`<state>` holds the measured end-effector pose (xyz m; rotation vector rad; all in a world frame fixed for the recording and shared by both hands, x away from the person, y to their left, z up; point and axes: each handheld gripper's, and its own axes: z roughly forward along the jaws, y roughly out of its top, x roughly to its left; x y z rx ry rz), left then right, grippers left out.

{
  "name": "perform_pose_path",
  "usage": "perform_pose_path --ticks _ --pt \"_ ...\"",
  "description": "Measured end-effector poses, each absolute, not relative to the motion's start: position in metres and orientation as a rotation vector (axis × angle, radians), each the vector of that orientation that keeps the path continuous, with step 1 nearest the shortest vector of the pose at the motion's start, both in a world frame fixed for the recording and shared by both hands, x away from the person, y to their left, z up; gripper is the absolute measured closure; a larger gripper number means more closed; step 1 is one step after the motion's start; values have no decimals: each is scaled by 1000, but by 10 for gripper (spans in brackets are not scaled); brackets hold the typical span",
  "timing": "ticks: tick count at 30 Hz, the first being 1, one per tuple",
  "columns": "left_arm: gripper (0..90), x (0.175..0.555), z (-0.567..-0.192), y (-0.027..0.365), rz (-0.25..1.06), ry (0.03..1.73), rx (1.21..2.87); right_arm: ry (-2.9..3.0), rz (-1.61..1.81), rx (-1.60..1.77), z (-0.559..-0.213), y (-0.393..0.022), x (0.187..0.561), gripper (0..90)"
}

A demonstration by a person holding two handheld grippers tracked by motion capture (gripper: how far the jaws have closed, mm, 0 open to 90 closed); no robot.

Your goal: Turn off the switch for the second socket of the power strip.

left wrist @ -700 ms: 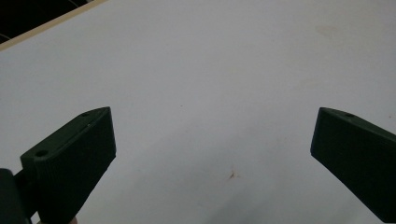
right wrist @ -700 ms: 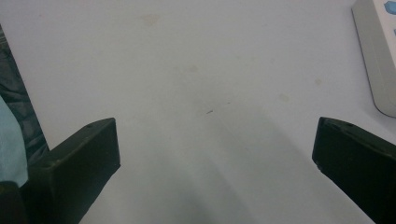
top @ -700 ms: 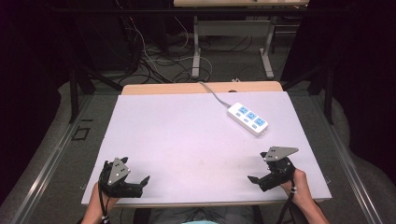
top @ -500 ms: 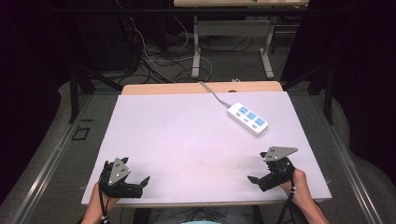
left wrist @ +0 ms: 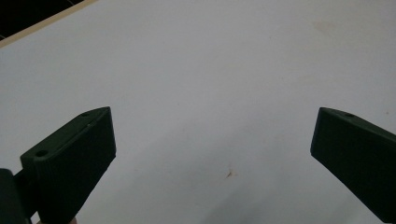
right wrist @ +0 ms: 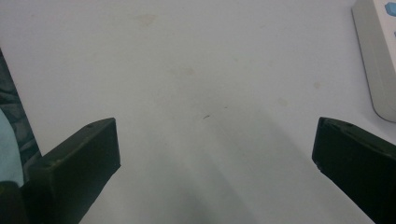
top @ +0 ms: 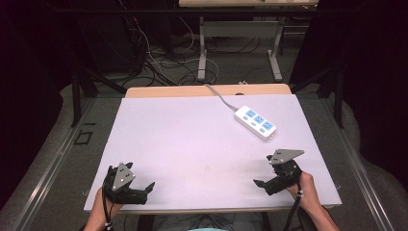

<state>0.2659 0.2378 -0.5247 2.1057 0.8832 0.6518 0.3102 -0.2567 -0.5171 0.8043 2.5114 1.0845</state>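
A white power strip (top: 255, 121) with blue sockets lies at the back right of the white table top (top: 202, 139), and its grey cable (top: 219, 96) runs off the far edge. At the front left corner, a hand holds my left gripper (top: 147, 191) with its jaws wide apart and nothing between them; the left gripper view has the gripper (left wrist: 212, 116) over bare table. My right gripper (top: 262, 186) rests near the front right, open and empty. In the right gripper view, the gripper (right wrist: 215, 126) faces bare table with the power strip (right wrist: 378, 56) at the right edge.
A wooden strip (top: 207, 90) borders the table's far edge. Beyond it lie tangled cables (top: 163, 57) on the floor and the legs of another table (top: 202, 48). Metal rails (top: 53, 163) run along both sides of the table.
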Motion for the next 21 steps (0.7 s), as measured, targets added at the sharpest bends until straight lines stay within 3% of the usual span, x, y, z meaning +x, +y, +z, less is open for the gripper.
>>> perform_pose_path --ticks 21 --pt "0 267 -526 235 656 875 2107 2464 1070 832 -503 -254 327 3"
